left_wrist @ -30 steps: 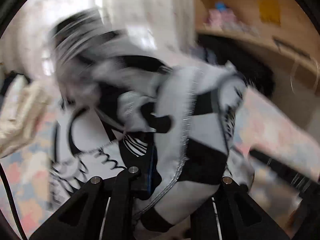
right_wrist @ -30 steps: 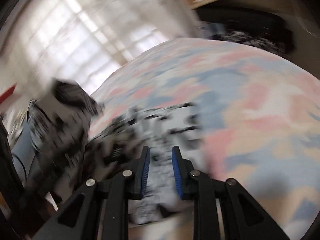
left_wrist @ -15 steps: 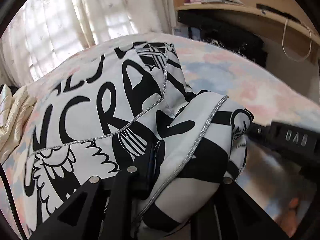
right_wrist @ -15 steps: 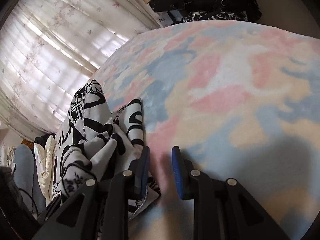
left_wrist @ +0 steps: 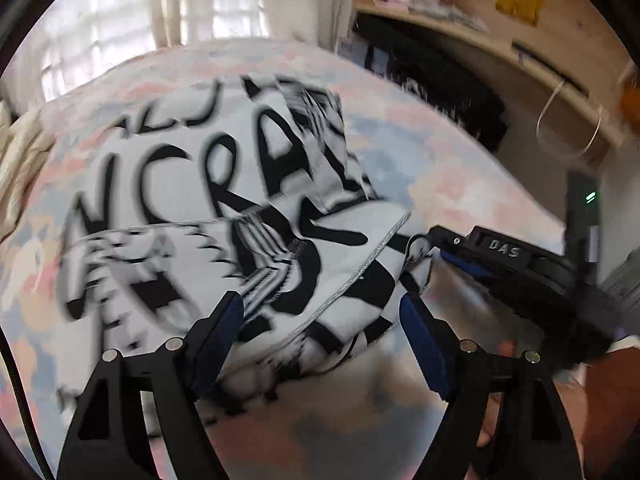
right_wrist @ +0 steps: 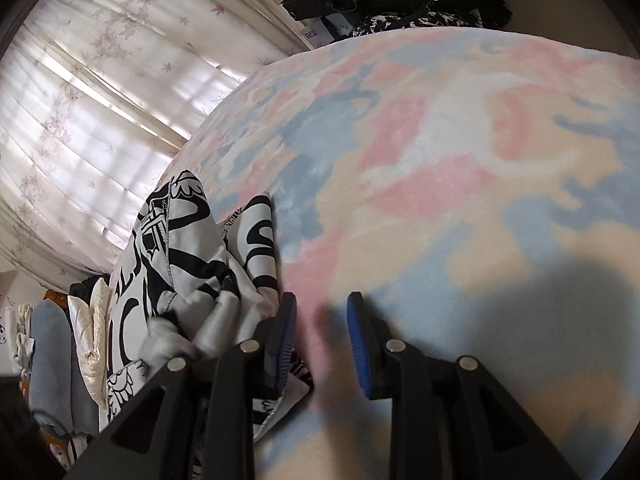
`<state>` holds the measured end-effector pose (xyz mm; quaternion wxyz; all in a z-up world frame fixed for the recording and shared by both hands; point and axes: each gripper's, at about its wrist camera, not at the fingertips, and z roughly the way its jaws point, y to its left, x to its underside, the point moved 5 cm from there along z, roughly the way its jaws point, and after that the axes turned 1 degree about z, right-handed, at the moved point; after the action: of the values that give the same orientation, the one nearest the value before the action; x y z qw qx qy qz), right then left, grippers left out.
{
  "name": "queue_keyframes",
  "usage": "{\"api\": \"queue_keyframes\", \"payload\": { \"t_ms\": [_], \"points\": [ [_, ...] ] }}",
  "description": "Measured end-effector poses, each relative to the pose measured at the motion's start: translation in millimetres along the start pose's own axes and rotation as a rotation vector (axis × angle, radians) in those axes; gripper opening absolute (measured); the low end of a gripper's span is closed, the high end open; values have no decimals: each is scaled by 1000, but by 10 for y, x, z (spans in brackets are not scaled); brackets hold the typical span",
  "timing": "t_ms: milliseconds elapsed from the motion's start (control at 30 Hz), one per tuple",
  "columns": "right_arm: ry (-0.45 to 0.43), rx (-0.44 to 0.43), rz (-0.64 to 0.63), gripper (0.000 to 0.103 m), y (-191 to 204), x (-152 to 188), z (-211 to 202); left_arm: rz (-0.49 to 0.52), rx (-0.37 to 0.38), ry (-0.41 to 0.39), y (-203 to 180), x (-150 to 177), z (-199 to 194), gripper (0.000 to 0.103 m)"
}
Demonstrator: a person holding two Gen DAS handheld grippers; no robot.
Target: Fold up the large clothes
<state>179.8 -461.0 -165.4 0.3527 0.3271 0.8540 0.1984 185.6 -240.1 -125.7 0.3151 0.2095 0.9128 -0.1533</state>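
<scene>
A fluffy pastel pink, blue and cream blanket (right_wrist: 460,152) lies before sheer leaf-patterned white curtains (right_wrist: 100,80), beneath a curved wooden shelf (left_wrist: 500,52).

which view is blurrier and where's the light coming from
Left wrist view: motion-smeared, the black-and-white garment streaked. Right wrist view: sharp; daylight through the curtain, a dark shadow falling on the pastel blanket near the right tool.
</scene>
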Motion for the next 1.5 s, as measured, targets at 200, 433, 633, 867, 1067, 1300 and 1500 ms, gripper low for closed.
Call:
{"api": "queue_keyframes", "payload": {
  "t_ms": [200, 433, 633, 867, 1067, 1300, 1500],
  "points": [
    [-5, -72, -54, 43, 277, -88, -254, -63, -119, -79, 642, 8, -590, 78],
    [202, -158, -225, 47, 761, -80, -129, -119, -241, -1, 1425, 138, -460, 40],
    [423, -147, -258, 47, 928, 25, 406, -155, -193, 32, 1578, 11, -174, 40],
    [422, -156, -284, 16, 1010, 21, 684, -130, -223, 80, 1551, -53, 35, 37],
    [268, -187, -322, 13, 892, 73, 152, -68, -261, 80, 1399, -6, 84, 36],
    [278, -132, -293, 14, 662, 229, 308, 16, -386, 10, 1218, 64, 109, 36],
    [285, -104, -452, 43, 976, 85, 76, 6, -252, 9, 1252, -129, -76, 47]
  ]
}}
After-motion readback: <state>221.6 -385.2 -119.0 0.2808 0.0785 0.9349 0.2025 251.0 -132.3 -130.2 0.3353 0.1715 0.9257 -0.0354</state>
